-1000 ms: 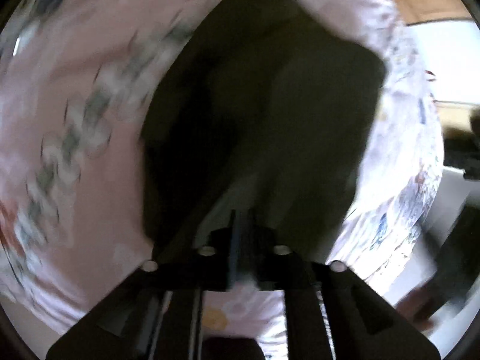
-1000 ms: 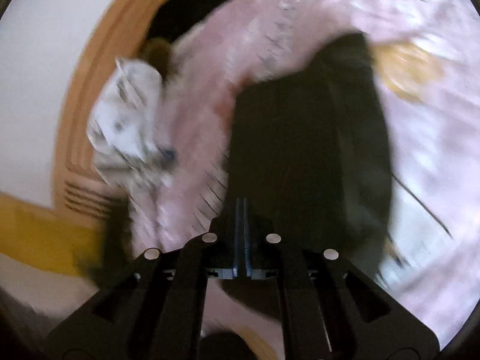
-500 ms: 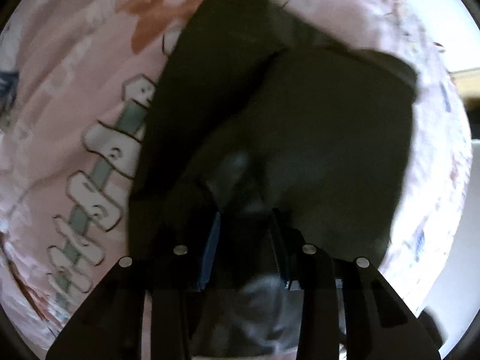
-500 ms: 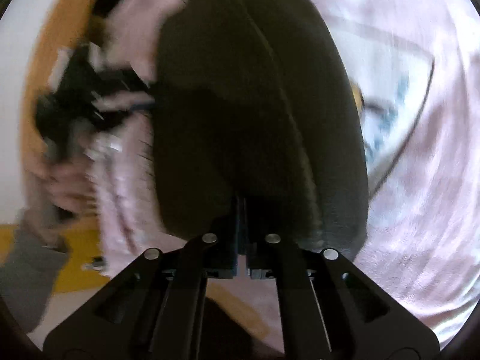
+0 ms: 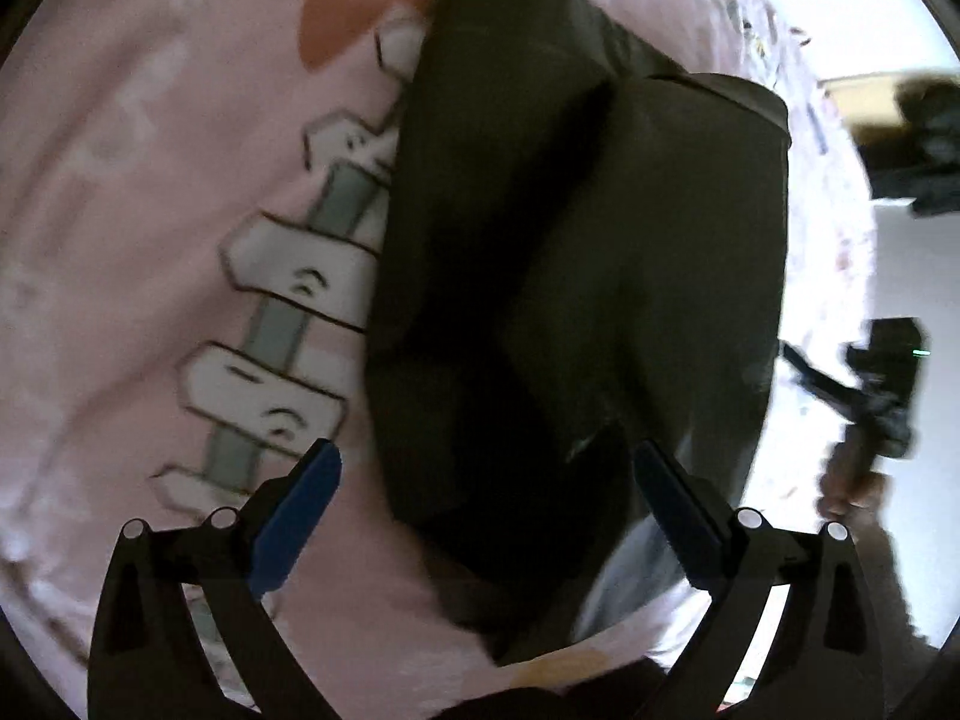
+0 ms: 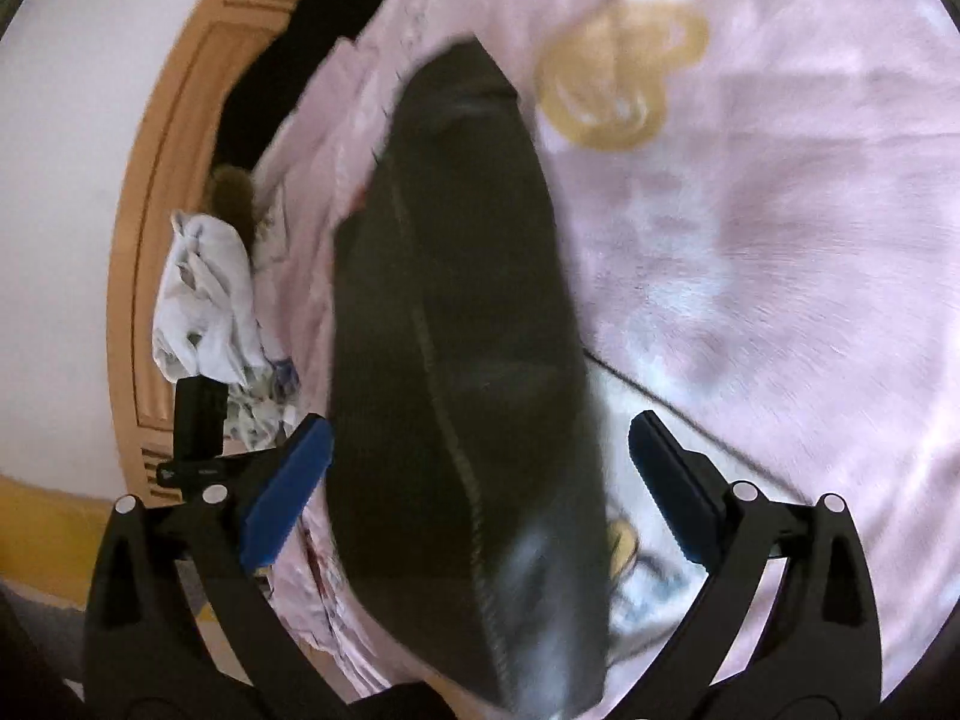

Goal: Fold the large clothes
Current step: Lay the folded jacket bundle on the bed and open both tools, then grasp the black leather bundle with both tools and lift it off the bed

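Note:
A dark, near-black garment [image 5: 576, 276] lies folded in layers on a pink printed bedspread [image 5: 150, 192]. My left gripper [image 5: 486, 468] is open just above its near end, blue pads [image 5: 294, 510] wide apart, holding nothing. In the right wrist view the same garment [image 6: 456, 360] stretches away as a long folded strip. My right gripper [image 6: 480, 438] is open over its near end, empty, one finger on each side of the cloth.
The bedspread [image 6: 750, 210] carries cartoon prints. A wooden headboard [image 6: 162, 180] stands at left with a crumpled white cloth [image 6: 204, 300] and a dark item [image 6: 288, 60] beside it. The other gripper [image 5: 882, 384] shows at the bed's right edge.
Both grippers were shut on the dark garment a second ago. The left opened first, then the right, and the garment now lies on the bedspread.

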Demonstrator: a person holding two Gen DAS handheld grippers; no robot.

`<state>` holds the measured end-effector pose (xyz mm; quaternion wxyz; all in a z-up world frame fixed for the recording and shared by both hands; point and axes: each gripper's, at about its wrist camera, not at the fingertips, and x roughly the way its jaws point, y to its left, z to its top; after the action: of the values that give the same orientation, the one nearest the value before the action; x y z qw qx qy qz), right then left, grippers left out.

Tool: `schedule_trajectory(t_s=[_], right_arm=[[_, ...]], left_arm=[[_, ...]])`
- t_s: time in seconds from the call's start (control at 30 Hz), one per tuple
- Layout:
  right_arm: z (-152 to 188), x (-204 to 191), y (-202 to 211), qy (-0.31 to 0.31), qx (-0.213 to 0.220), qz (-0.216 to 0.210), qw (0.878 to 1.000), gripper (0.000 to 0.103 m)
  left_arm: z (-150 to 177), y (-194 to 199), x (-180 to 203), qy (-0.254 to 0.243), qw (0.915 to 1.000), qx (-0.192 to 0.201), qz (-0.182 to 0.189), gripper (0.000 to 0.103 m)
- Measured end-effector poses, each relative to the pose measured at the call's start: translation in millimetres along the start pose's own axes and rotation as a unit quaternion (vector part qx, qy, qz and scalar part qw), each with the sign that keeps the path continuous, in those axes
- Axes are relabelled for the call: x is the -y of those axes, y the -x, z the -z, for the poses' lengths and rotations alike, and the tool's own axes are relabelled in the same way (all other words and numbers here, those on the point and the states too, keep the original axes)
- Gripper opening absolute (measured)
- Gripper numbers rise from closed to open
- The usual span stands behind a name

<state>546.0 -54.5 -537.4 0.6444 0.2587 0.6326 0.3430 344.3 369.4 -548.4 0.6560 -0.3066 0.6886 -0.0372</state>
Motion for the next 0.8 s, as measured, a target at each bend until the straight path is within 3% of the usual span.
schedule_trajectory(t_s=[0.27, 0.37, 0.47, 0.57, 0.73, 0.8], right_arm=[[1.7, 15.6, -39.0, -0.008, -0.058, -0.021, 0.998, 0.097], [6.3, 12.1, -41.7, -0.015, -0.074, -0.061, 0.995, 0.097], [9.3, 8.5, -46.0, -0.002, -0.084, -0.054, 0.995, 0.097], [10.8, 13.8, -50.6, -0.018, -0.092, -0.062, 0.994, 0.097], [12.9, 15.6, -60.0, -0.027, -0.100, -0.069, 0.992, 0.098], [15.0, 9.1, -65.4, -0.011, -0.107, -0.055, 0.993, 0.098]], left_arm=[[-8.2, -38.7, -33.5, 0.021, 0.9992, -0.011, 0.032, 0.095], [-7.1, -41.6, -23.1, 0.007, 0.9967, -0.016, 0.080, 0.095], [-4.5, -39.4, -1.2, -0.025, 0.9940, -0.014, 0.105, 0.095], [-3.8, -38.6, 15.5, -0.039, 0.9866, -0.017, 0.157, 0.095], [-8.5, -47.0, 16.9, -0.029, 0.9802, -0.024, 0.195, 0.095], [-10.2, -50.8, 15.2, -0.032, 0.9837, -0.026, 0.175, 0.095]])
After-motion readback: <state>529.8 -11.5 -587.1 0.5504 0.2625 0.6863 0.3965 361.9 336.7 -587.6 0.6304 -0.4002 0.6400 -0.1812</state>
